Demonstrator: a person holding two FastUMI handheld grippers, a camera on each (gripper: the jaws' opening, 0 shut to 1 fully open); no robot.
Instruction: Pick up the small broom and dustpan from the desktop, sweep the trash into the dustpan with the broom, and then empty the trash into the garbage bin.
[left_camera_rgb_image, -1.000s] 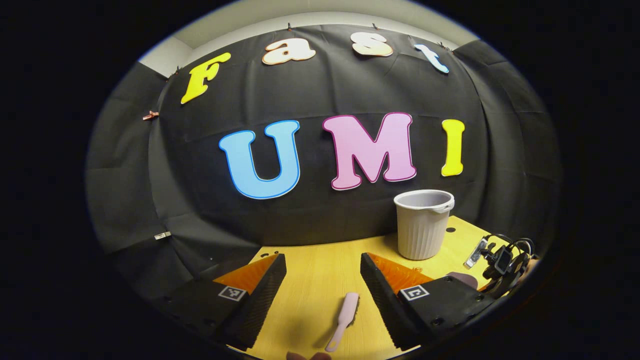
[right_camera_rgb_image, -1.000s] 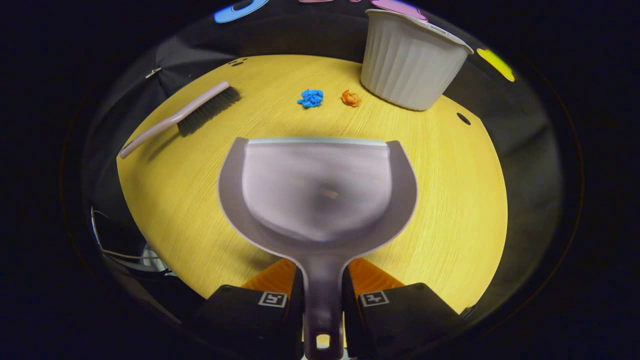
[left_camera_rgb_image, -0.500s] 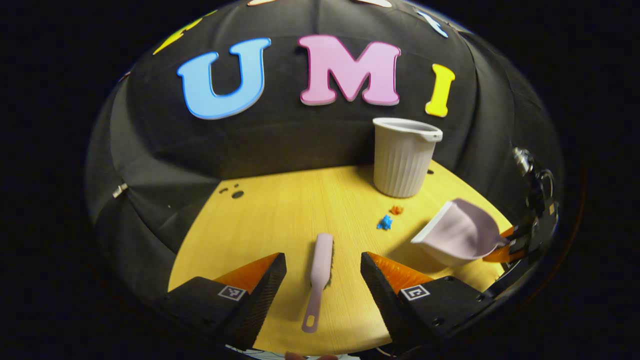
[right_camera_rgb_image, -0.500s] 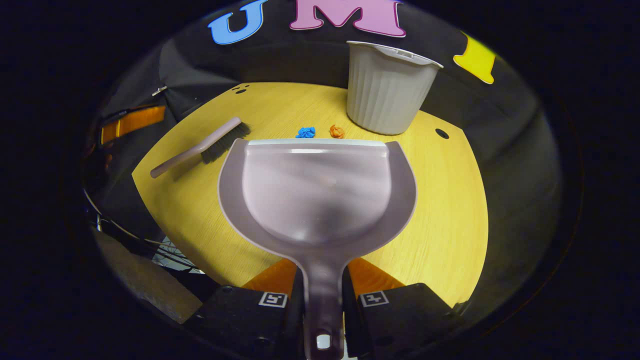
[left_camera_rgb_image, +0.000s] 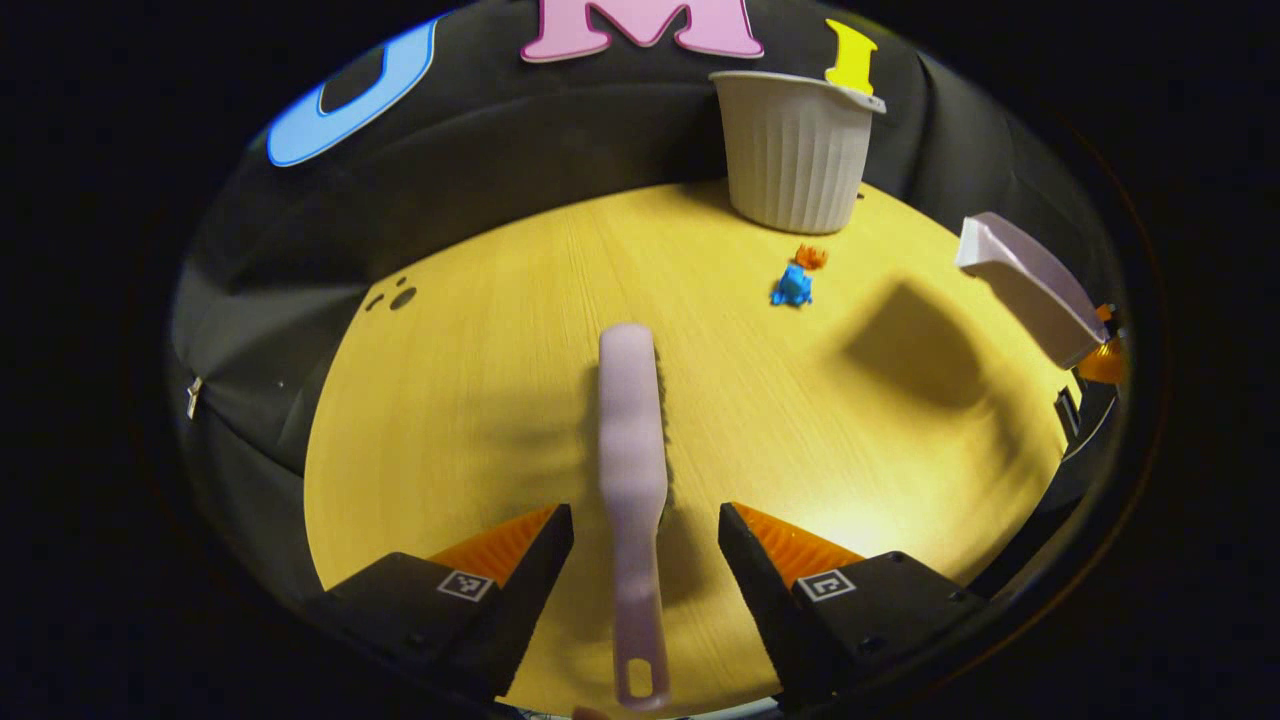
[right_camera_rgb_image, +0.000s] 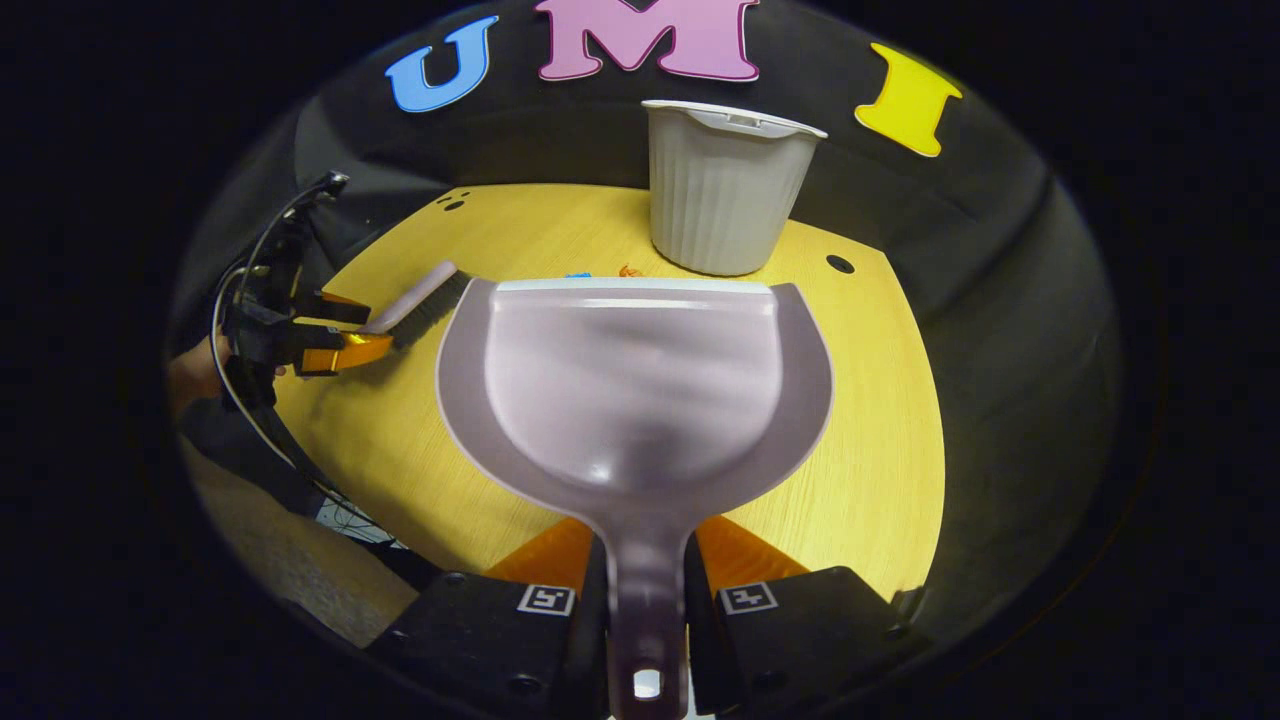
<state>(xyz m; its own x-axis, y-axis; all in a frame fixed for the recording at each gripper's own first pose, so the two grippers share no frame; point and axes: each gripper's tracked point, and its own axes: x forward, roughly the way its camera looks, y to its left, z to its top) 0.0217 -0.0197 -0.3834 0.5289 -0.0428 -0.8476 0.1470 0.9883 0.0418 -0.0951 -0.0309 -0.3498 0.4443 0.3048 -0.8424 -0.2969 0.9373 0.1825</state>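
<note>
The broom (left_camera_rgb_image: 632, 440) lies flat on the yellow wooden desktop (left_camera_rgb_image: 480, 400), bristles down, its handle pointing back toward the camera in the left gripper view. The handle runs through the gap between the two fingers of the left gripper (left_camera_rgb_image: 645, 545), which stand wide apart on either side of it without touching it, so this gripper is open. In the right gripper view the same gripper (right_camera_rgb_image: 335, 335) shows at the left side of the desk, at the broom's (right_camera_rgb_image: 420, 297) handle end, with a hand (right_camera_rgb_image: 195, 365) behind it.

The dustpan (right_camera_rgb_image: 635, 385) is held by the right gripper (right_camera_rgb_image: 645, 575): both fingers press on the sides of its handle, and the pan spreads out ahead of them, its flat front edge facing the far wall. In the left gripper view the dustpan (left_camera_rgb_image: 1030, 285) hangs in the air at the right side of the desk, tilted, with its dark shadow on the wood beneath it.

Two small scraps of trash lie on the desk close together: a blue crumpled scrap (left_camera_rgb_image: 792, 287) and an orange scrap (left_camera_rgb_image: 811, 256), just beside each other and near the foot of the garbage bin (left_camera_rgb_image: 797, 150). The bin is pale, ribbed and upright, standing at the far edge of the desk against the black cloth wall (left_camera_rgb_image: 450, 200). In the right gripper view the bin (right_camera_rgb_image: 722, 190) stands beyond the dustpan's front edge, and the scraps just peek over that edge.
</note>
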